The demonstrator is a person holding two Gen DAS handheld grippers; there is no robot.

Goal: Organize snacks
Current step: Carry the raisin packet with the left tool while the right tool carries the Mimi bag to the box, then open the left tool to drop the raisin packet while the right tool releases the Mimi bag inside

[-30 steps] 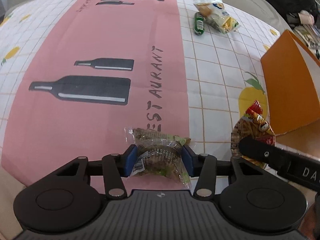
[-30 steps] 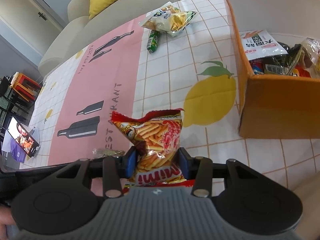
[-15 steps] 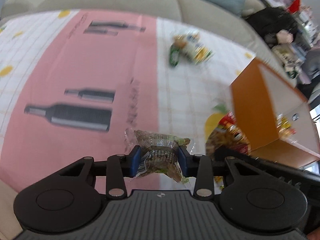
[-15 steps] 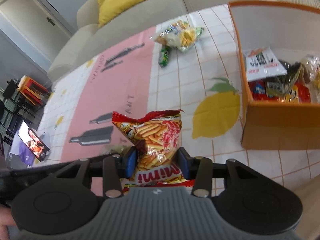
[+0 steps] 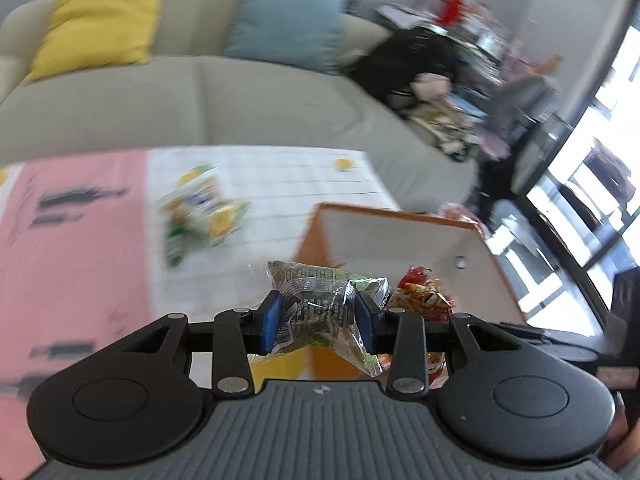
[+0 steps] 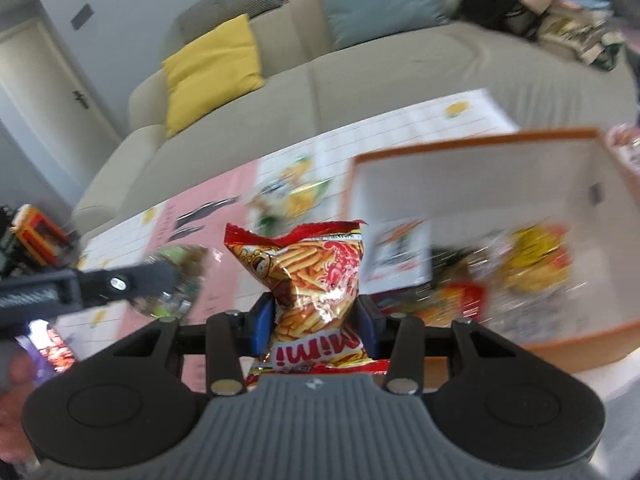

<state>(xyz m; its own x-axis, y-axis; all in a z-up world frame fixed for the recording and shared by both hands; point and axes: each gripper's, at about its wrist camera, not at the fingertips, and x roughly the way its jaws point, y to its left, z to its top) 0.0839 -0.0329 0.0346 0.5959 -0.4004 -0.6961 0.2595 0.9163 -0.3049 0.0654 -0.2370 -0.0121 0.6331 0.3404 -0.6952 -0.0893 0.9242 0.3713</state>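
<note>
I am clamping the upright red snack bag (image 6: 316,280) in my right gripper (image 6: 316,326), top edge skyward, and a clear-wrapped snack (image 5: 320,308) in my left gripper (image 5: 318,322), both before the orange box (image 6: 568,344).

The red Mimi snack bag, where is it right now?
The red Mimi snack bag is pinched in the right gripper, held up in the air just left of the orange box of snacks, with the sofa behind.

left wrist view low behind its tool (image 5: 316,320), facing sofa (image 5: 200,100), right wrist view likewise, both share orange box (image 6: 560,344), worktop (image 5: 280,184)
</note>
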